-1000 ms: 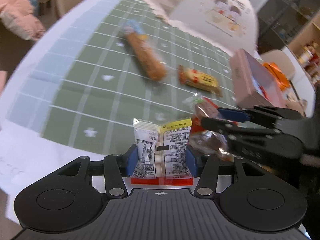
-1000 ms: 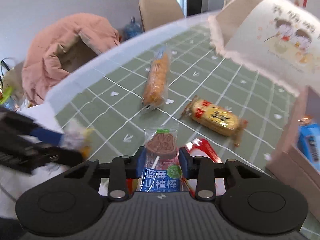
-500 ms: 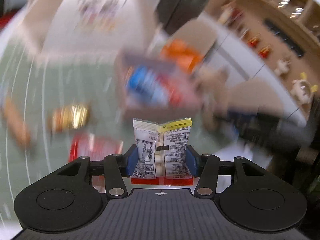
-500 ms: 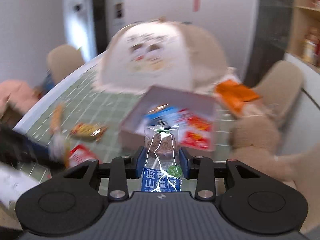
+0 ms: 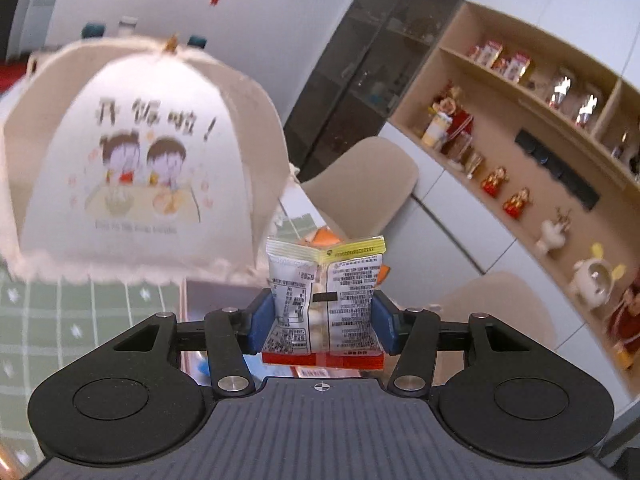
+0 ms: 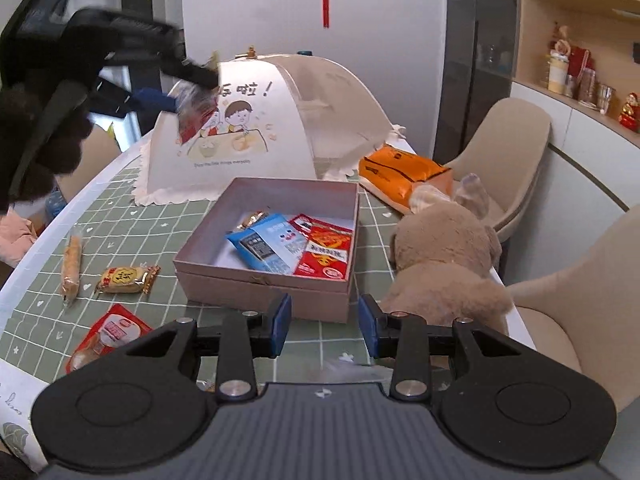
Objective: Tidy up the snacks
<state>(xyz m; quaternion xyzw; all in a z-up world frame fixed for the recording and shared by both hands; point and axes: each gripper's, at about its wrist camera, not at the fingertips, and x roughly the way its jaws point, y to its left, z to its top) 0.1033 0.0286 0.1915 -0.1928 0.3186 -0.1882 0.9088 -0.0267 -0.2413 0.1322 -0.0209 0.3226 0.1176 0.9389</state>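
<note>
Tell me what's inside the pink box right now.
The pink box holds a blue packet, a red packet and a small gold-wrapped snack. Anything beneath those packets is covered.

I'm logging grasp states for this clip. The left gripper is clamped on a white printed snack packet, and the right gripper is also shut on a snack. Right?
Not quite. The left gripper does clamp the white printed snack packet, but the right wrist view shows the right gripper open, with nothing between its blue pads.
</note>
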